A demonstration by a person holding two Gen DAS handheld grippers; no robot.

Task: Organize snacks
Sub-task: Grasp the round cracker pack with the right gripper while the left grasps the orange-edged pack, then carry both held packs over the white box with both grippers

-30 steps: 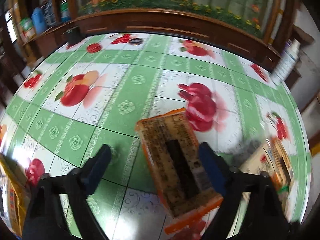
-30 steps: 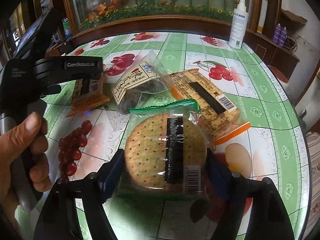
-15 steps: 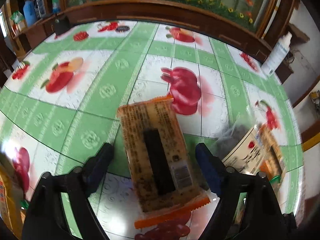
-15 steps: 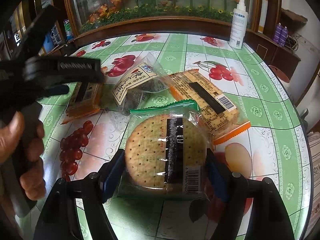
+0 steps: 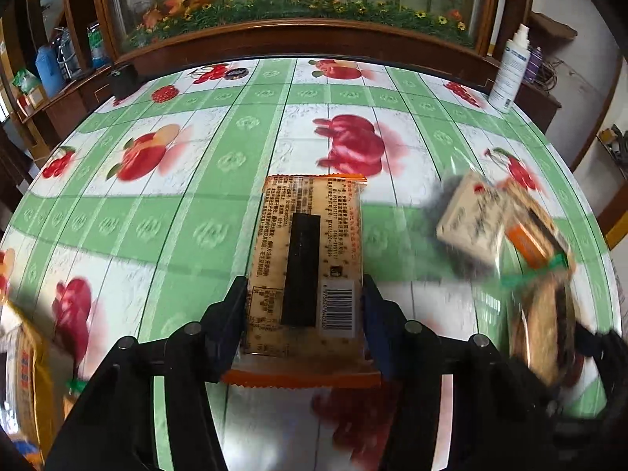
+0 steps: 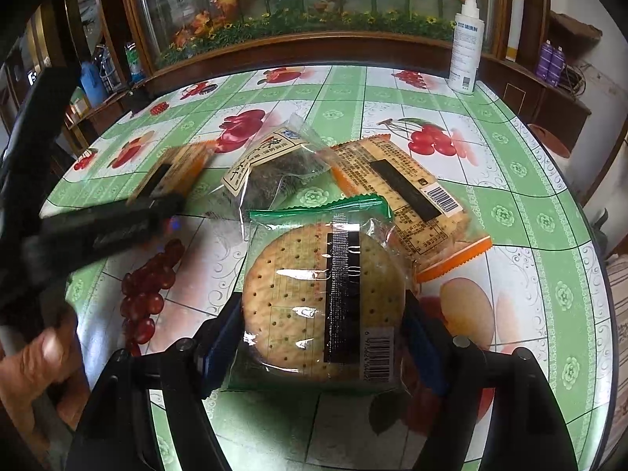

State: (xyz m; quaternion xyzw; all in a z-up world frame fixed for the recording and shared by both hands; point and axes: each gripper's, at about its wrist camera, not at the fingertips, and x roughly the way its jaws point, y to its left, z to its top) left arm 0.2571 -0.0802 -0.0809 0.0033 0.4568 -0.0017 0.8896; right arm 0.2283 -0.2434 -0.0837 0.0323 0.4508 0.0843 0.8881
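Left tool is closing its jaws on the orange-edged cracker packet; the pads are now pressing both long sides near the barcode end, so I am reading this as a grasp. The packet is still lying flat on the surface, apart from the other snacks.

Right tool is clamping the round biscuit packet, green-sealed, jaws tight on either side. It is resting over the near end of a second orange-edged cracker packet, which is lying just beside a clear bag of dark dried snack.

A person's hand is gripping the left tool's handle at the picture's left edge.

Progress, as a judgement: early to middle. Four snacks are in view here, three loosely clustered, none in any container that I can see. Both held packets are still needing a destination; no tidy row or stack is showing yet.
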